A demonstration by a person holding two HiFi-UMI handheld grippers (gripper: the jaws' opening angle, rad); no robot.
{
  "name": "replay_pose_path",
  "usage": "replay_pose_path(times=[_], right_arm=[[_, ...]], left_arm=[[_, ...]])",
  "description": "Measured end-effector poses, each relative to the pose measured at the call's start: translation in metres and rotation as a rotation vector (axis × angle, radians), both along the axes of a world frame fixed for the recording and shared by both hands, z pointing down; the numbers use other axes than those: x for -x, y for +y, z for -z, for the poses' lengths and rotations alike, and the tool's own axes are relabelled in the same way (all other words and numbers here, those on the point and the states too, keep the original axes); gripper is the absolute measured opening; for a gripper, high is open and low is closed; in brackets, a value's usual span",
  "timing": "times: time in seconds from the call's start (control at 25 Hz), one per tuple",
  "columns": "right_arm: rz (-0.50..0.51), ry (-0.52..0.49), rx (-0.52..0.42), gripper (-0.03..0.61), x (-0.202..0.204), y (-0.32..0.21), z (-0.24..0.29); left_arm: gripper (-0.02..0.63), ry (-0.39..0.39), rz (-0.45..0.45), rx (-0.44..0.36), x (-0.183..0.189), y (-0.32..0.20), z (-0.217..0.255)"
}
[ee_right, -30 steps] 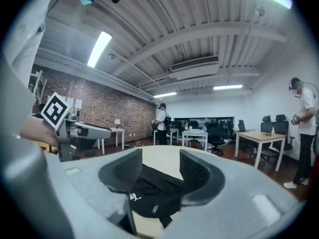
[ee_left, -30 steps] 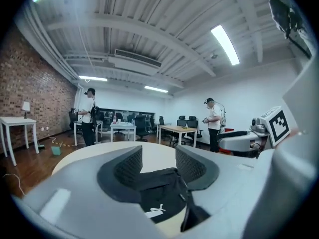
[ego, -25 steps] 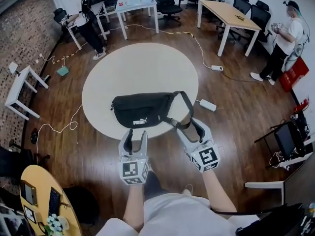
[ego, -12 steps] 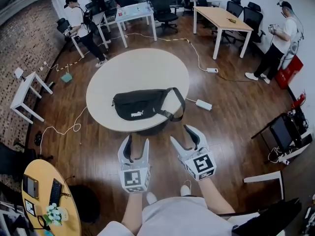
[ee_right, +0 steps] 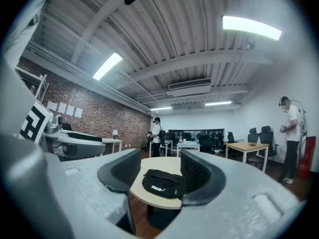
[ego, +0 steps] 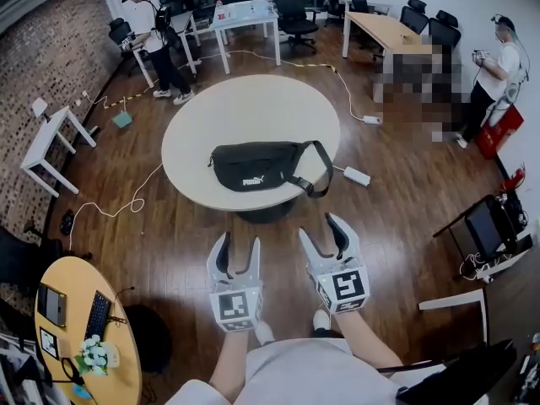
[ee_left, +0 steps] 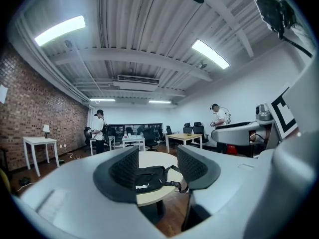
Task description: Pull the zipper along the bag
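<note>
A black bag (ego: 257,167) lies near the round table's (ego: 245,108) near edge, its long axis running left to right. The left hand-held gripper (ego: 239,243) and right hand-held gripper (ego: 321,226) hover short of it, jaws wide and empty, the right nearer its strap end.

Open-plan office: desks (ego: 386,30), swivel chairs (ego: 295,11), brick wall (ego: 42,53), wood floor (ego: 405,209), ceiling strip lights (ee_left: 60,30).
</note>
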State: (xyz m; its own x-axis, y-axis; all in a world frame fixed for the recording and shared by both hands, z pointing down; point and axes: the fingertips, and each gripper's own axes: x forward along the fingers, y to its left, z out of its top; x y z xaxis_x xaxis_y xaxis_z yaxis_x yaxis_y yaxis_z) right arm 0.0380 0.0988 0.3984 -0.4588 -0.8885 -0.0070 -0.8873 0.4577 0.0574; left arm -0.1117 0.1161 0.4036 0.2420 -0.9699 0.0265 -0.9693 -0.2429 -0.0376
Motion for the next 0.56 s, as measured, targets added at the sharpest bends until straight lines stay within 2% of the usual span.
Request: replay_pose_path(times=[0.2,0.56], right_arm=[[-0.041,0.012,-0.008,0.230,-0.003,0.006,0.004],[-0.079,0.012,-0.009,0.230,-0.017,0.009,0.008]], left_arm=[[0.252,0.007,0.027,-0.022,0.012,0.002,0.007],[0.252,0.007,0.016,-0.015,0.008,0.004,0.007]])
